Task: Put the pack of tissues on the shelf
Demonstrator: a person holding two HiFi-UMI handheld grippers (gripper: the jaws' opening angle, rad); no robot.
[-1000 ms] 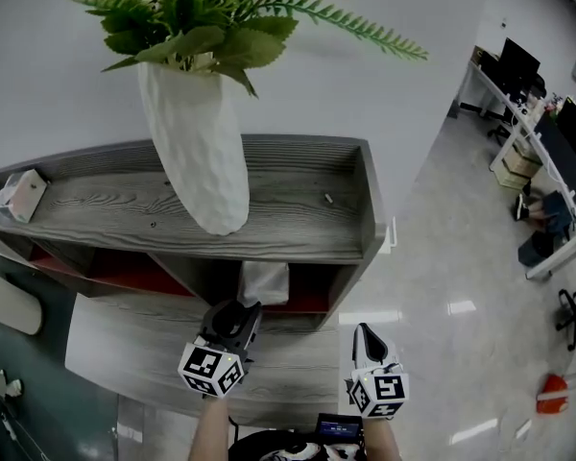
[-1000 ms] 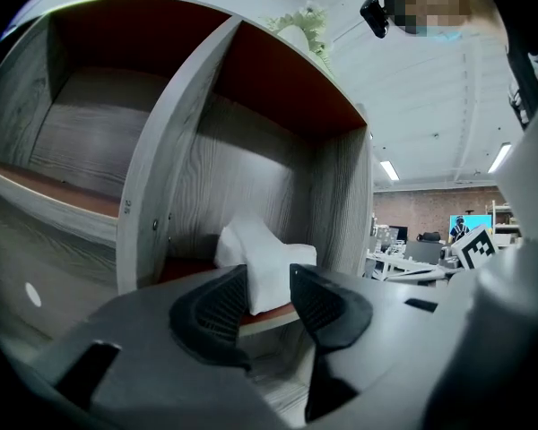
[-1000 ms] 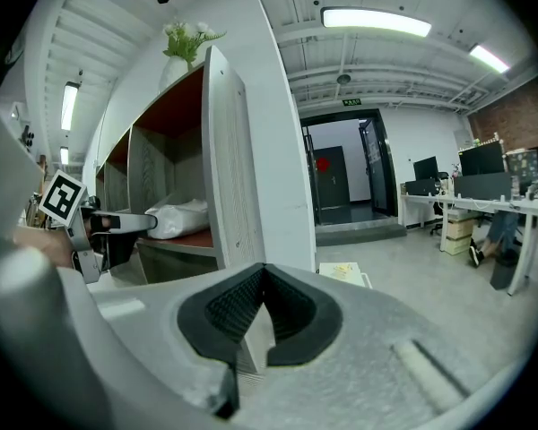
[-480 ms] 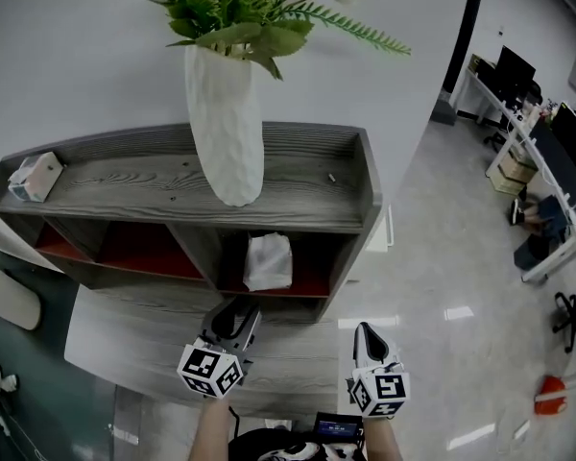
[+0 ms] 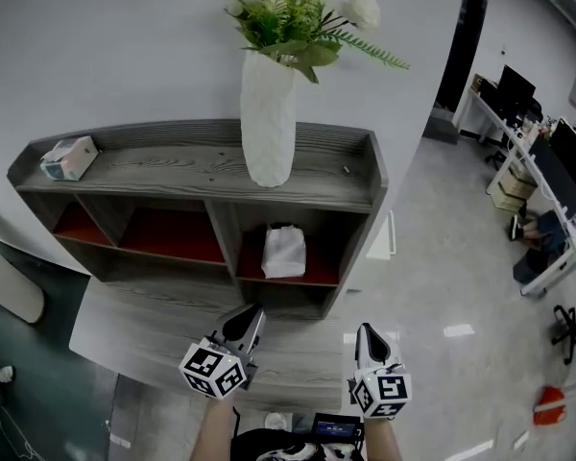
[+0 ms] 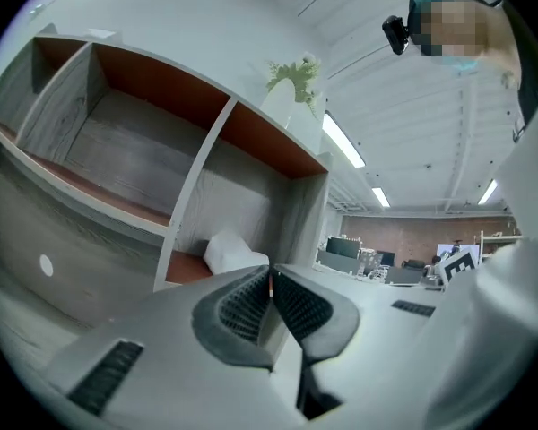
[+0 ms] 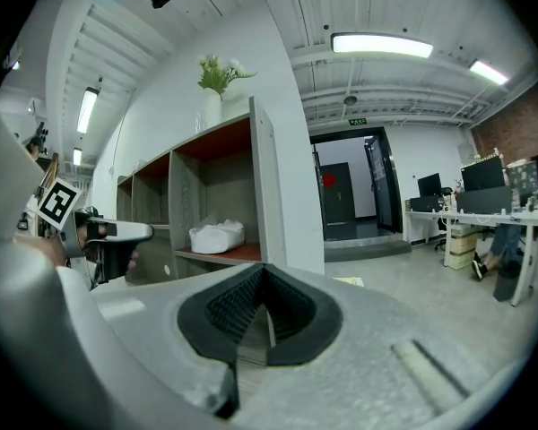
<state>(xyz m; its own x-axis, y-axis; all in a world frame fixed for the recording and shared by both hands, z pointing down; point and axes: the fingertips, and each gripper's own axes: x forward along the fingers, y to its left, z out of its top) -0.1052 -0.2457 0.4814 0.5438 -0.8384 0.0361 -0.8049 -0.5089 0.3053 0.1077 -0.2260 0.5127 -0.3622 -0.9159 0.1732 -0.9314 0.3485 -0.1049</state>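
White soft pack of tissues (image 5: 284,253) lies on the red floor of the right-hand lower compartment of the grey wood-grain shelf (image 5: 163,173), under the white ribbed vase (image 5: 268,128). Left gripper (image 5: 252,313): jaws have just been closing, now together, nothing between them. Right gripper (image 5: 365,330): jaws together, empty. Both are clear of the shelf.

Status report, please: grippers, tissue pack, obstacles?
Left gripper just closed, empty. Right gripper shut, empty. Pack of tissues lies in right compartment of shelf. Nothing in the way.
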